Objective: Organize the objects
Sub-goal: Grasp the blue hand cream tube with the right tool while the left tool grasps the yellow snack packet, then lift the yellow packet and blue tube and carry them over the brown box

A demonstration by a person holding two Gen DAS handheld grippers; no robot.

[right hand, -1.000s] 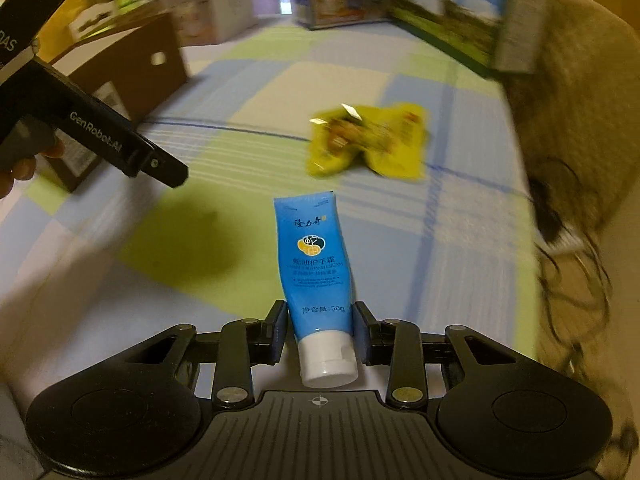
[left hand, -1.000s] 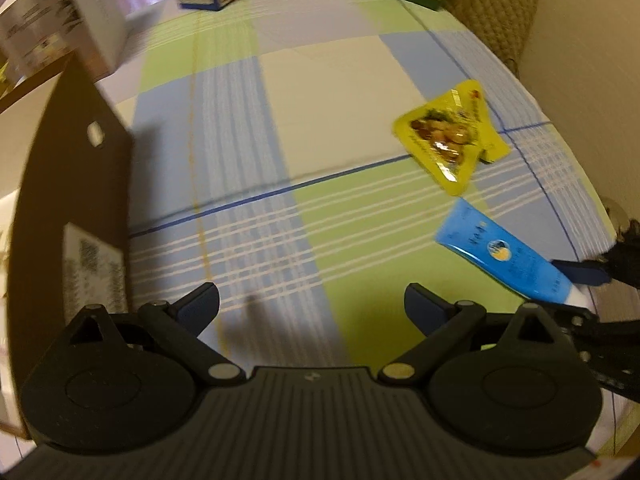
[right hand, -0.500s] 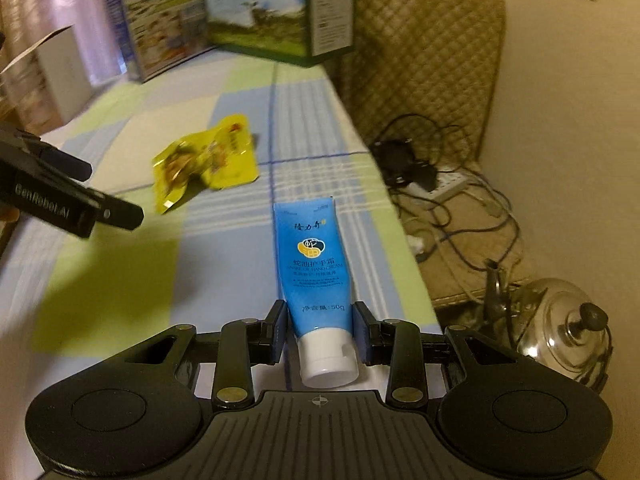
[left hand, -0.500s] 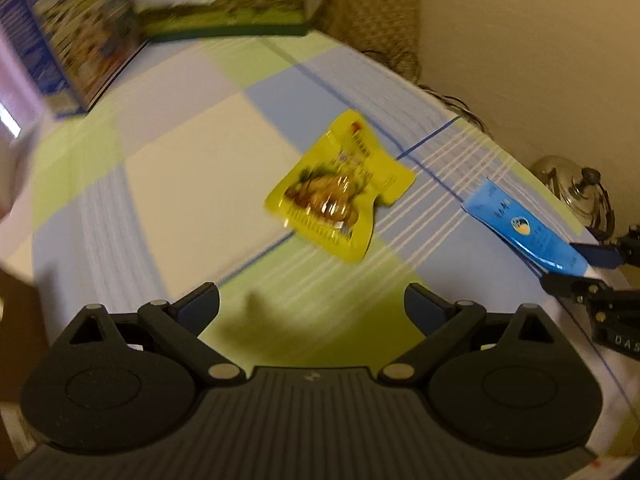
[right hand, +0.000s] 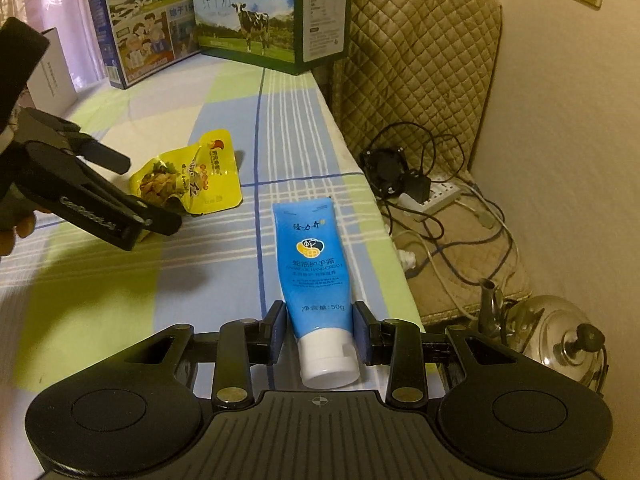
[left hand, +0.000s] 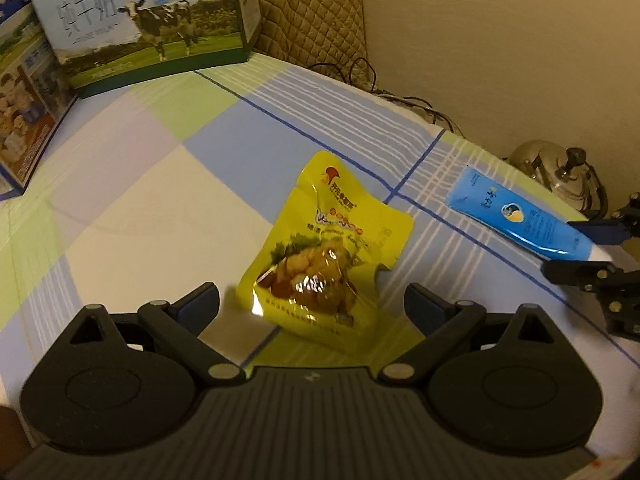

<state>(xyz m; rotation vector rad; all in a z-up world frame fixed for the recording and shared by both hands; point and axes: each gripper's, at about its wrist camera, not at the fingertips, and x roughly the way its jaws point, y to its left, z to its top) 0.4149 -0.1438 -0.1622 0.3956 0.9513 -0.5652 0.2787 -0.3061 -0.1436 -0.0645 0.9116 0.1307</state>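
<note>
Right wrist view: right gripper [right hand: 319, 336] clamps the blue tube [right hand: 314, 268] at 6 o'clock. Left gripper [left hand: 312, 304], jaws wide, straddles the yellow pouch [left hand: 320, 256] on the tabletop [left hand: 160, 184]; closing likely comes next.

The counter [left hand: 168, 184] is covered in a check of pale green, light blue and cream, crossed by thin dark-blue lines and bands of white stripes. The pouch [left hand: 324, 256] is coloured bright yellow, with red and orange print and a picture of brown, glossy food. The tube [right hand: 314, 264] is seen in sky blue with a yellow-and-white emblem, dark lettering and a white cap. Both hand-held grippers, left [left hand: 312, 306] and right [right hand: 319, 334], are finished in black with dark-blue pads. The milk box [right hand: 272, 16] is printed with a black-and-white cow on green grass under blue sky. The quilted cover [right hand: 416, 64] is stitched in beige diamonds. The kettle [right hand: 560, 340] is silver.
</note>
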